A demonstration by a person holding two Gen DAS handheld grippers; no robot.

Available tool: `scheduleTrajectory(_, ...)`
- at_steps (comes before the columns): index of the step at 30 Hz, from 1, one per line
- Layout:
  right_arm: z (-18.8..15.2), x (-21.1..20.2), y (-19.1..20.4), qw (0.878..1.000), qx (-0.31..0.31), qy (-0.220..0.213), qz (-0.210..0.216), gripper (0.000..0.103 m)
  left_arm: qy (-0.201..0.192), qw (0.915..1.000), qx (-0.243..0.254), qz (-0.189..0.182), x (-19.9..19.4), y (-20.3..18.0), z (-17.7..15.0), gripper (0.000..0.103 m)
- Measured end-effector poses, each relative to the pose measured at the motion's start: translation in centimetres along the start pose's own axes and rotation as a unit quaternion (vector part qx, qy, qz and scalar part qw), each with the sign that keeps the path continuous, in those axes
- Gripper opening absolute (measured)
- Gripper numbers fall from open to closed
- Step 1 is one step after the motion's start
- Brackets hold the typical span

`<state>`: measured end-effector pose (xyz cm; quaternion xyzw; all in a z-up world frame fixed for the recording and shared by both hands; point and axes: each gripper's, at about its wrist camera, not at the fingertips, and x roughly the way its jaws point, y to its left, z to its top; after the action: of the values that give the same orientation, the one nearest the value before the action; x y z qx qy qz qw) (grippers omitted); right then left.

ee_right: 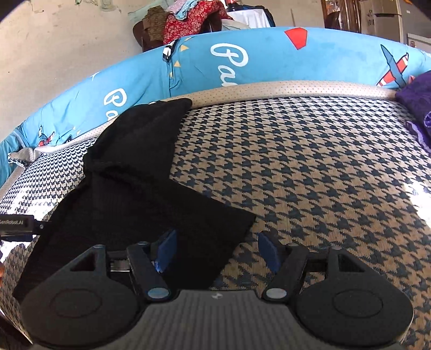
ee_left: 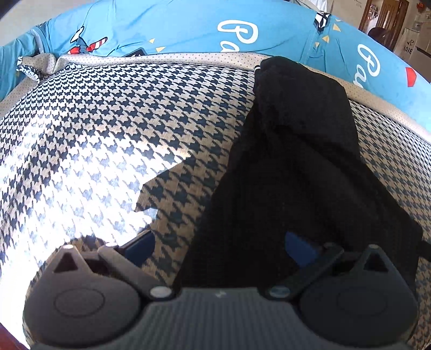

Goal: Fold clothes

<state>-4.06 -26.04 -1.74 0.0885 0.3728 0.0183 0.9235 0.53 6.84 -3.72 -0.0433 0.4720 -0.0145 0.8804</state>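
A black garment (ee_right: 140,188) lies crumpled on a houndstooth mattress (ee_right: 309,172). The right gripper (ee_right: 216,249) and left gripper (ee_left: 215,246) both gape, holding nothing — cloth lies beneath them. Blue cushions (ee_right: 269,62) line the far edge; purple fabric (ee_right: 414,102) sits rightward.

Bed cover (ee_right: 309,167): spread over the bed, carrying everything else.
Garment (ee_right: 140,172): lies on the bed cover, its far end reaching towards the cover's back edge; in the right wrist view it sits left of centre, in the left wrist view right of centre.
Quilt (ee_right: 269,59): rolled along the back of the bed, behind the garment.
Second cloth (ee_right: 417,102): at the far right of the bed, well apart from the garment.
Clothes pile (ee_right: 186,21): behind the quilt, off the bed.
Right claw (ee_right: 216,249): over the garment's near right corner.
Left claw (ee_left: 218,246): over its near edge.
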Motion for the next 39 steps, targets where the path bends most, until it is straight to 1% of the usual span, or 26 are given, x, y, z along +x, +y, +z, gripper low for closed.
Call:
scheduleTrajectory(2, -0.2, 0.6, -0.2, 1.0, 0.006, 0.005, 0.006, 0.067, 0.004, 1.0, 0.002, 0.002, -0.1, -0.1, -0.9, 0.103)
scheduleTrajectory(4, -0.4, 1.2, -0.4, 1.0, 0.011, 0.006, 0.013, 0.07, 0.004, 1.0, 0.004, 0.006, -0.2, -0.2, -1.6, 0.103)
scheduleTrajectory(7, -0.7, 1.7, -0.1, 1.0, 0.005, -0.012, 0.016, 0.073, -0.003, 0.9997, 0.016, 0.017, -0.5, -0.4, -2.6, 0.103)
scheduleTrajectory(10, -1.1, 2.2, 0.7, 0.999, -0.027, -0.025, 0.005, 0.073, -0.009, 0.9996, 0.018, 0.021, -0.9, -0.5, -3.2, 0.103)
scheduleTrajectory(12, -1.5, 2.6, 1.3, 0.998, -0.052, -0.033, -0.009, 0.069, -0.012, 0.9996, 0.014, 0.02, -1.2, -0.5, -3.3, 0.103)
scheduleTrajectory(13, -1.6, 2.7, 1.6, 0.997, -0.063, -0.038, -0.015, 0.062, -0.013, 0.9997, 0.011, 0.02, -1.3, -0.4, -3.4, 0.103)
scheduleTrajectory(14, -1.8, 2.8, 1.8, 0.996, -0.072, -0.042, -0.02, 0.059, -0.014, 0.9997, 0.008, 0.019, -1.4, -0.4, -3.5, 0.103)
scheduleTrajectory(17, -1.8, 2.7, 1.9, 0.996, -0.075, -0.048, -0.015, 0.037, -0.017, 0.9997, 0.001, 0.018, -1.7, -0.3, -3.7, 0.103)
scheduleTrajectory(18, -1.8, 2.6, 1.8, 0.996, -0.073, -0.049, -0.012, 0.032, -0.018, 0.9997, -0.001, 0.018, -1.7, -0.2, -3.7, 0.103)
scheduleTrajectory(19, -1.8, 2.5, 1.7, 0.997, -0.067, -0.048, -0.008, 0.022, -0.018, 0.9997, -0.002, 0.018, -1.8, -0.2, -3.8, 0.103)
scheduleTrajectory(20, -1.7, 2.4, 1.5, 0.997, -0.059, -0.048, -0.003, 0.017, -0.019, 0.9997, -0.004, 0.018, -1.8, -0.2, -3.8, 0.103)
scheduleTrajectory(22, -1.6, 2.0, 1.1, 0.998, -0.033, -0.045, 0.016, 0.012, -0.02, 0.9996, -0.008, 0.018, -1.9, 0.0, -3.9, 0.103)
scheduleTrajectory(24, -1.6, 1.4, 1.1, 0.998, -0.015, -0.047, 0.036, 0.011, -0.021, 0.9995, -0.014, 0.017, -2.1, 0.2, -4.0, 0.103)
scheduleTrajectory(28, -1.7, -0.3, 2.6, 0.995, -0.009, -0.069, 0.073, 0.011, -0.021, 0.9993, -0.028, 0.012, -2.4, 0.7, -4.1, 0.103)
scheduleTrajectory(32, -1.6, -1.7, 4.9, 0.99, -0.009, -0.082, 0.118, 0.011, -0.021, 0.9984, -0.053, 0.003, -2.8, 1.6, -4.0, 0.103)
scheduleTrajectory(35, -1.4, -2.5, 6.9, 0.985, -0.011, -0.086, 0.152, 0.011, -0.022, 0.9964, -0.081, -0.003, -3.2, 2.8, -3.9, 0.103)
scheduleTrajectory(39, -1.4, -2.8, 10.2, 0.977, -0.024, -0.08, 0.196, 0.011, -0.028, 0.9931, -0.114, 0.002, -3.9, 4.6, -4.0, 0.103)
